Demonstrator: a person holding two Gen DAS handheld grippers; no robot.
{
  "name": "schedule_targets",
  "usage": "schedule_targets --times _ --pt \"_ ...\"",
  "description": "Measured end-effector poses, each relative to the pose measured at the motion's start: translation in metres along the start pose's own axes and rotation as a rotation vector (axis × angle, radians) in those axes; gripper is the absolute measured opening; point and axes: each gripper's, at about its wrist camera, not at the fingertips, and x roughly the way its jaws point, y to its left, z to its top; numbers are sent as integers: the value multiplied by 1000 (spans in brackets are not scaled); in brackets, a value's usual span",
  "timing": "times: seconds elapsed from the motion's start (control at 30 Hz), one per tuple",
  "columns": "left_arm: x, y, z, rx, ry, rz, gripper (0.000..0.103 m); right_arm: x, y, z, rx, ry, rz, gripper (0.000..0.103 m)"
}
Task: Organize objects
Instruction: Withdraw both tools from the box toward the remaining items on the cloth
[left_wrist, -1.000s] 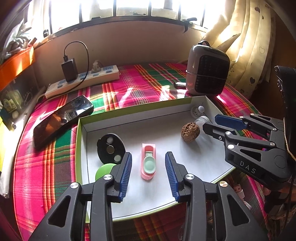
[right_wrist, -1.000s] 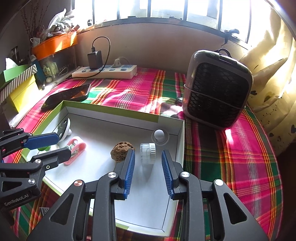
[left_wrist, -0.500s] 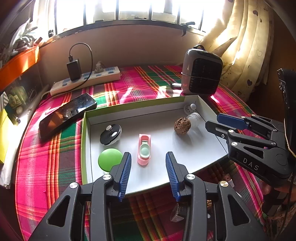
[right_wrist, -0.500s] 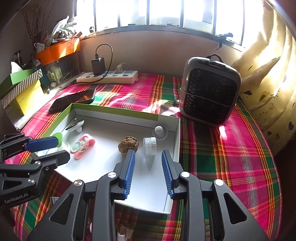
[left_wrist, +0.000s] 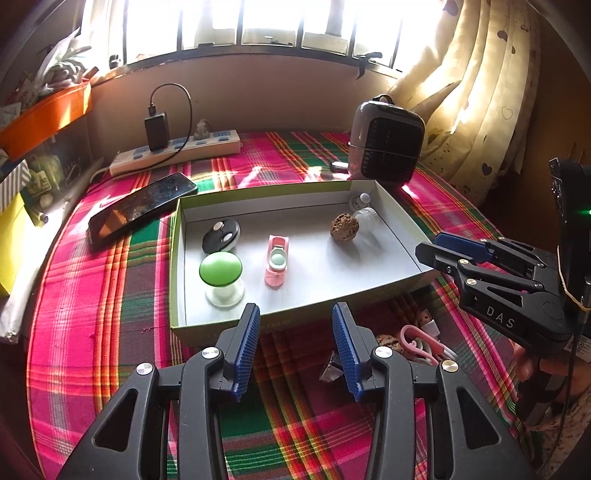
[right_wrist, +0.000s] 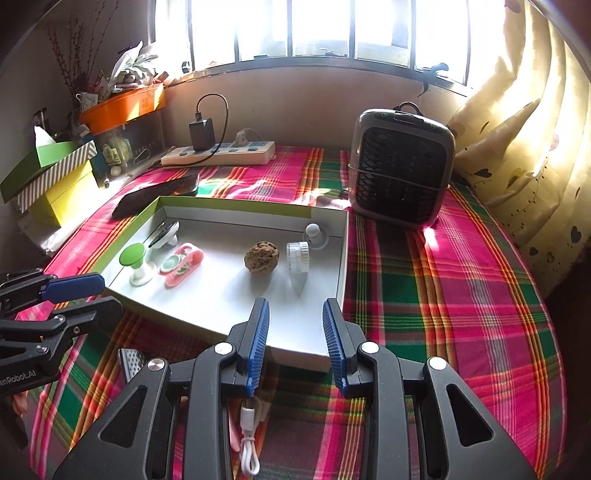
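Loose items, including a white cable (right_wrist: 248, 439), lie on the table's near edge, in front of the box (right_wrist: 334, 288). Right gripper (right_wrist: 295, 345) is directly above the cable, jaws narrow and empty. Left gripper (left_wrist: 295, 350) has just been opening, holding nothing.

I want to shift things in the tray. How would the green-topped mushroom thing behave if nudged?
The mushroom thing looks top-heavy: a wide green cap on a narrow stem, so it would probably tip rather than slide. Its round cap might then roll toward the pink case beside it.
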Motion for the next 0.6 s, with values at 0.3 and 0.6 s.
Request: schedule_targets --times 0.3,0.6 --pt "-5 -3 -21 -33 25 -60 43 -18 3 -23 6 2 32 32" --pt "-5 0 -35 -54 54 -54 44 -29 25 -44 -50 22 102 32"
